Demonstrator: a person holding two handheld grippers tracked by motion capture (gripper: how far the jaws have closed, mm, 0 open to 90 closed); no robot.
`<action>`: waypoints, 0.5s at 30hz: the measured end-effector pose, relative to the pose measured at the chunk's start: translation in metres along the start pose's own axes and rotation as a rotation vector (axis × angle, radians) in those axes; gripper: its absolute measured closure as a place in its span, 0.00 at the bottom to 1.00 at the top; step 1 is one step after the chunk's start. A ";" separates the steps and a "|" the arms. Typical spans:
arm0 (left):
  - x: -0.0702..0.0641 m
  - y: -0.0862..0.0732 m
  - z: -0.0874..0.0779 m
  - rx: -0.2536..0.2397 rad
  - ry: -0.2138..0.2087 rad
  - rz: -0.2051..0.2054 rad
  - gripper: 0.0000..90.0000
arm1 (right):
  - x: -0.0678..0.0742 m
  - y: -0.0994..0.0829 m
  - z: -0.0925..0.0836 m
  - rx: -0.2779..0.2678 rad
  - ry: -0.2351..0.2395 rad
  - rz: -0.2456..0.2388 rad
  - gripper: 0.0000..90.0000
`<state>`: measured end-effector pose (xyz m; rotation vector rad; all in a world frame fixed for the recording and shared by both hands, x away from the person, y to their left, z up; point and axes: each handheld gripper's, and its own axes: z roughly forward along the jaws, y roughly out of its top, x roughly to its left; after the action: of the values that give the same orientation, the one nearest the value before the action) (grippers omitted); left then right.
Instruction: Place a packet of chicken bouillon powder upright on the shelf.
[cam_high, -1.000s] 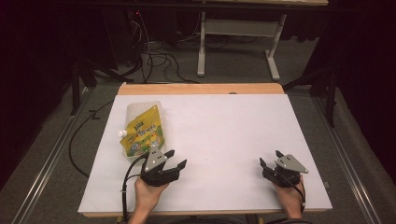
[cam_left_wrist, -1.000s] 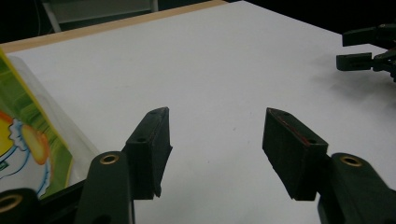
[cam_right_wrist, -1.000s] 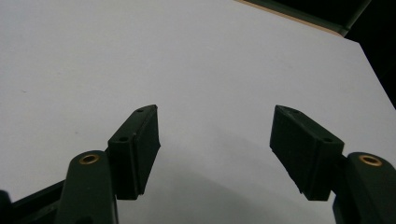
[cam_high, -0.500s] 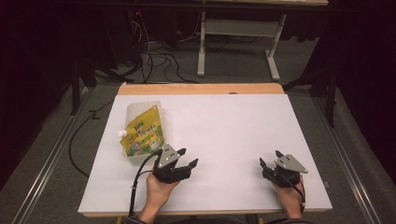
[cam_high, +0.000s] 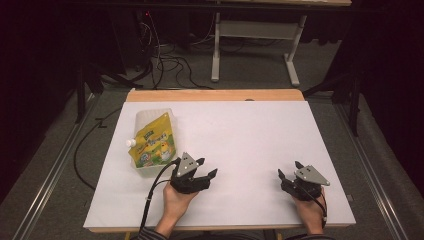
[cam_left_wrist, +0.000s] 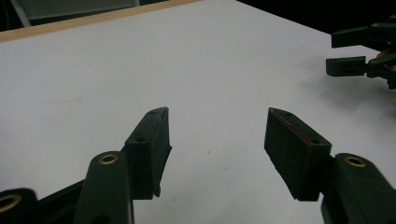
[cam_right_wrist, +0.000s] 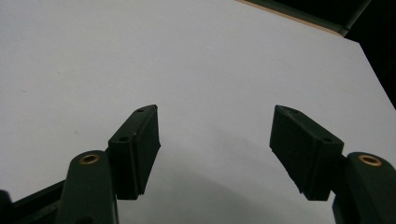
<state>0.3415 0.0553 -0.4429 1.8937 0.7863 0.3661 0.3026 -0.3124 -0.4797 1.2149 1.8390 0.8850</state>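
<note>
Covering most of the wooden table (cam_high: 215, 95) is a white sheet (cam_high: 250, 135), with bare wood showing as a strip along the far edge. Grey carpet surrounds it, metal rails run along the floor at the left and right, and the room beyond is dark, with black cables on the floor and a light-coloured table frame (cam_high: 255, 45) at the far side.

On the left part of the sheet lies a yellow spouted pouch (cam_high: 152, 142) on a clear bag, its white cap pointing left. Just right of it and nearer, the left gripper (cam_high: 206, 168) sits in a hand, its jaws spread wide with nothing between them; in the left gripper view only bare white sheet lies between the pads. Its cable trails back off the near edge.

Well apart, at the near right, the right gripper (cam_high: 289, 170) is held low over the sheet, jaws likewise wide apart and empty. Nothing lies between either gripper and the pouch.
</note>
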 end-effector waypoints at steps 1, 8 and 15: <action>0.000 0.000 0.001 0.001 0.002 0.000 0.45 | 0.000 0.000 0.000 -0.001 -0.001 0.001 0.37; 0.000 -0.003 0.010 0.017 0.012 0.003 0.46 | 0.000 0.000 -0.001 -0.004 0.000 0.003 0.37; 0.000 -0.004 0.019 0.021 0.015 0.000 0.45 | 0.000 0.000 0.000 -0.002 -0.001 0.008 0.37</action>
<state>0.3502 0.0434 -0.4551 1.9128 0.8025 0.3738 0.3022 -0.3125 -0.4797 1.2223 1.8337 0.8905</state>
